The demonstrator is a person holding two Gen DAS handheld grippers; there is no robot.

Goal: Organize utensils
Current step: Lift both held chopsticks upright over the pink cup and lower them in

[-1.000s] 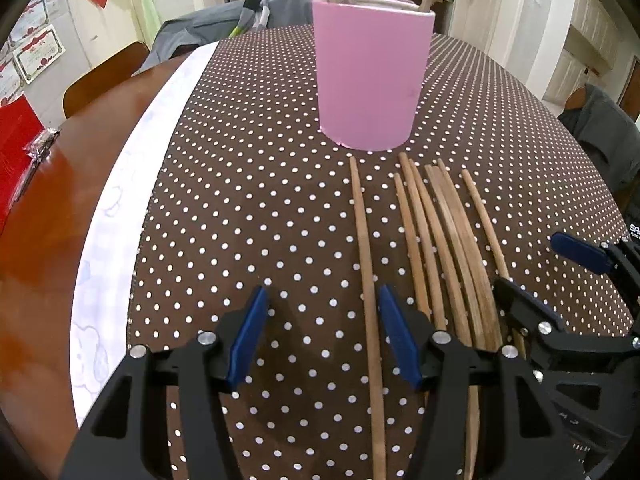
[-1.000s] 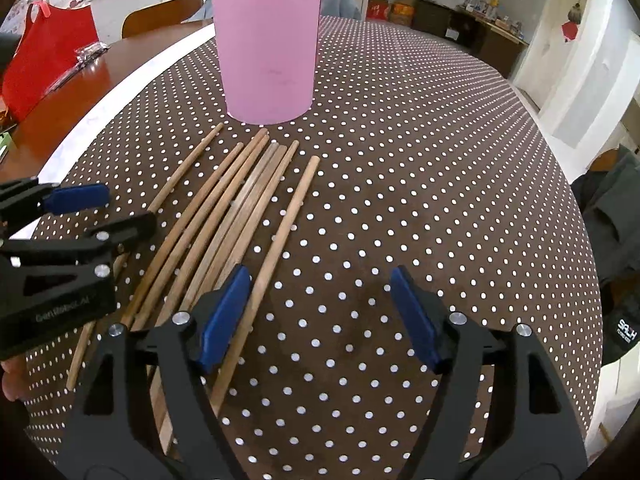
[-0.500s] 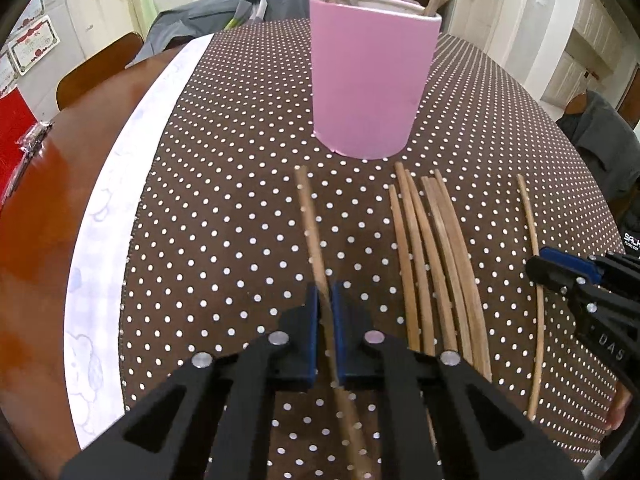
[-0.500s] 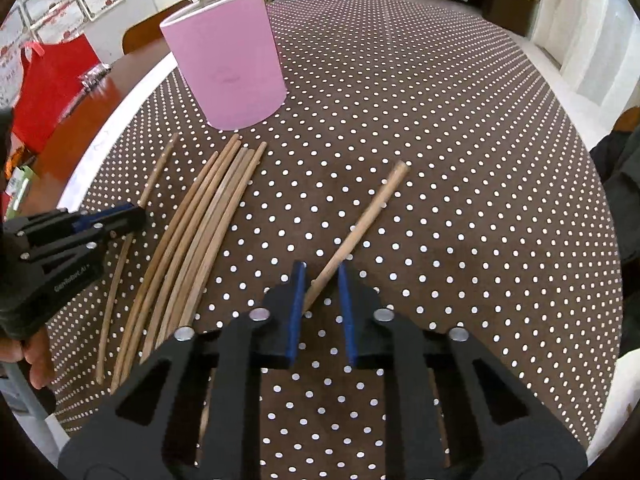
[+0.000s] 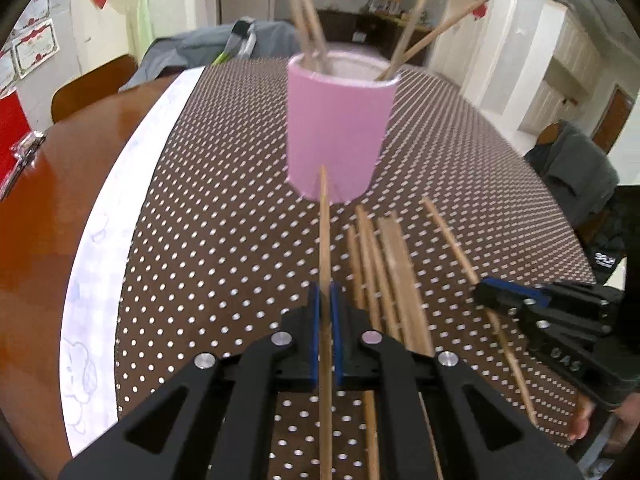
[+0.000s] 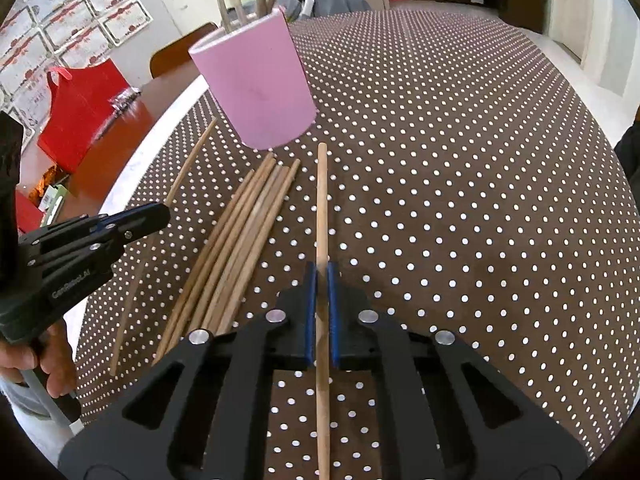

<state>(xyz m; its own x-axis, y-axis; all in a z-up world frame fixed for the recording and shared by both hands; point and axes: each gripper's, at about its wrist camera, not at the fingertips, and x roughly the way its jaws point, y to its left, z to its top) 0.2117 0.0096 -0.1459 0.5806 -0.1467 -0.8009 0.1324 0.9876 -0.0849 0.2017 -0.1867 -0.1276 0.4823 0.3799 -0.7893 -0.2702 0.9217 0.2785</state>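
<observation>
A pink cup [image 5: 336, 136] with several chopsticks standing in it sits on the dotted brown tablecloth [image 5: 224, 240]. In front of it lies a bundle of loose wooden chopsticks [image 5: 384, 272]. My left gripper [image 5: 325, 292] is shut on one chopstick [image 5: 323, 216], whose far tip points at the cup's base. My right gripper [image 6: 321, 276] has its jaws closing tight on another chopstick [image 6: 321, 208], just right of the bundle [image 6: 244, 236] and the cup [image 6: 260, 92]. The left gripper [image 6: 160, 212] shows at the left of the right wrist view, and the right gripper [image 5: 486, 290] at the right of the left wrist view.
A white strip [image 5: 100, 240] borders the cloth on the bare wooden table [image 5: 36, 220]. A red bag [image 6: 76, 120] lies beyond it. A chair [image 5: 92, 88] stands behind, and dark clothes [image 5: 576, 168] hang at the right. A person's hand [image 6: 44, 364] holds the left gripper.
Both grippers went from open to shut, each on one chopstick. The left one rose with its stick; the right one carried its stick away from the bundle.
</observation>
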